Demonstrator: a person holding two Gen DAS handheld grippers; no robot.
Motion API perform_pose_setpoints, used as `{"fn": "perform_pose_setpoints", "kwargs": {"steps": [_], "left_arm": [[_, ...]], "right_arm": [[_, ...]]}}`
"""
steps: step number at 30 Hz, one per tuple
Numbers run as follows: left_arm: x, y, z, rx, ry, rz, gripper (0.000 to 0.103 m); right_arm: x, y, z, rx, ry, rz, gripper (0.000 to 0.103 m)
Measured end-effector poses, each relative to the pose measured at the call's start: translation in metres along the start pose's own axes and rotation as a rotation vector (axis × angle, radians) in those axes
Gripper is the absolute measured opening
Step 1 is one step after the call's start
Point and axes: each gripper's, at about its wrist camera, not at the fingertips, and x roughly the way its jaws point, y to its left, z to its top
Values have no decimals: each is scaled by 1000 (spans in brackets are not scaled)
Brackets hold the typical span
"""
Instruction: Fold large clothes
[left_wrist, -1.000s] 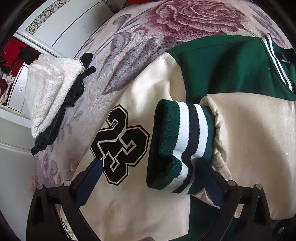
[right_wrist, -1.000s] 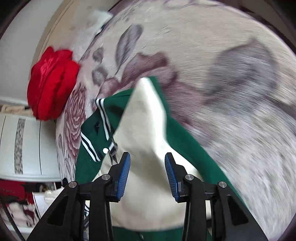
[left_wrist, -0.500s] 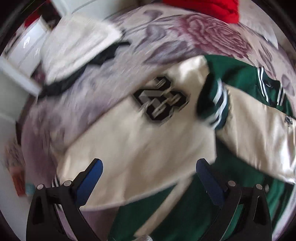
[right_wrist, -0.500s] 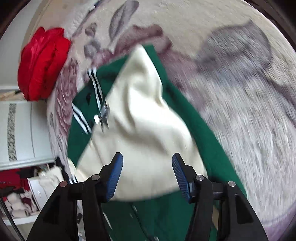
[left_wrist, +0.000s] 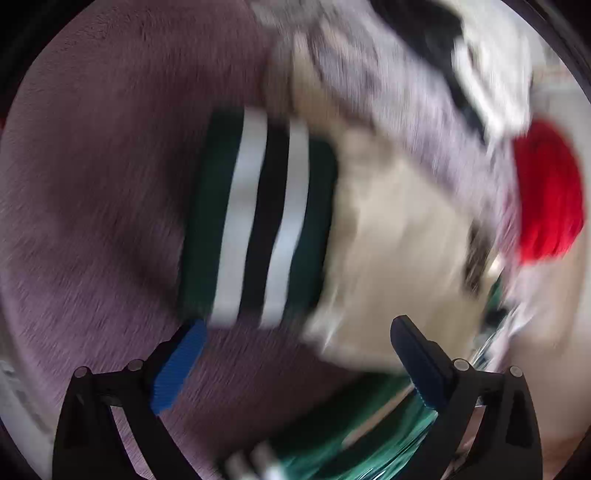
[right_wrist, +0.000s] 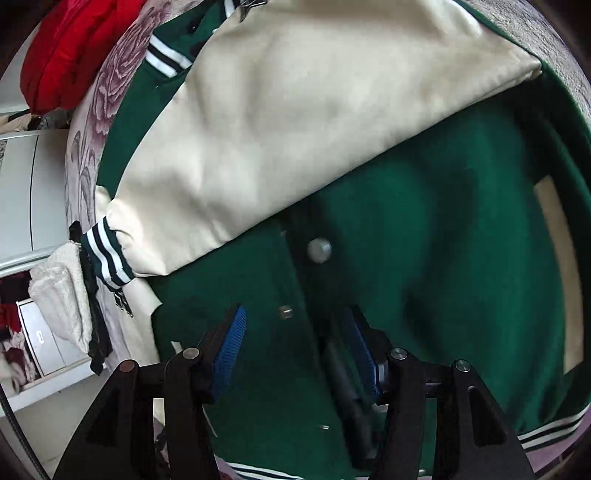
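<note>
1. Left wrist view, heavily blurred: the left hand-held gripper (left_wrist: 297, 341) has its jaws wide apart with nothing between them, over a mauve plush bed cover (left_wrist: 92, 192).
2. Just beyond its fingertips lies a striped cuff (left_wrist: 258, 221), green with white and black bands, joined to a cream sleeve (left_wrist: 399, 229) running right.
3. At the right edge, a red garment (left_wrist: 546, 192); above it a white and black heap, too smeared to identify.
4. Right wrist view, sharp: a white fluffy cloth (right_wrist: 61, 291) and a black item hang at the left bed edge.
5. The green jacket (right_wrist: 424, 229) lies spread on the bed, cream sleeve folded diagonally across its front.
6. The right hand-held gripper (right_wrist: 297, 341) is parted, its pads straddling the snap-button placket without pinching it.
</note>
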Motion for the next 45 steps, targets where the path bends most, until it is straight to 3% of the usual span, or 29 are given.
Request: {"fn": "perform_pose_setpoints", "kwargs": {"steps": [2,4,6,7,11,14,17,19,20,24,26,27,28,30,33,40,42,45], "left_arm": [[-2,-3,18,-50,-90,5,88],[-5,-5,35,-64,-170,31,47],[-10,-9,61,-16,-228,31,29],[-12,-13,74,12,-247,30,27],[-10,-46,137,199,-308,70,27],[9,-63,173,288,-281,103,27],[24,-63,196,278,-205,74,39],[23,-57,196,246,-191,4,65],[23,-57,194,236,-183,-21,70],[28,-68,181,197,-188,-27,76],[30,-78,176,215,-250,49,73],[29,-83,174,223,-282,79,58],[24,-89,171,239,-330,138,17],[9,-102,166,262,-397,180,16],[-30,-134,146,354,-531,199,14],[-98,-222,95,634,-710,259,13],[-112,-240,81,694,-769,269,13],[-129,-274,56,766,-821,247,13]], "right_arm": [[6,13,-6,-9,-7,-24,58],[11,29,-13,-39,-7,-58,58],[16,42,-20,-86,-10,-89,58],[16,47,-24,-109,-13,-105,58],[18,66,-34,-185,-27,-135,58],[21,71,-34,-207,-34,-152,58],[24,72,-30,-173,-29,-137,58],[26,73,-25,-158,-30,-123,58],[26,73,-22,-156,-33,-119,58],[33,73,-13,-167,-38,-129,58],[39,73,-9,-156,-30,-133,58],[40,73,-7,-148,-28,-136,58],[41,73,-4,-142,-27,-143,58],[39,80,0,-166,-41,-182,58],[34,104,5,-292,-94,-334,58],[27,150,12,-511,-200,-475,58],[41,169,16,-616,-196,-506,65],[55,188,20,-712,-177,-499,65]]}}
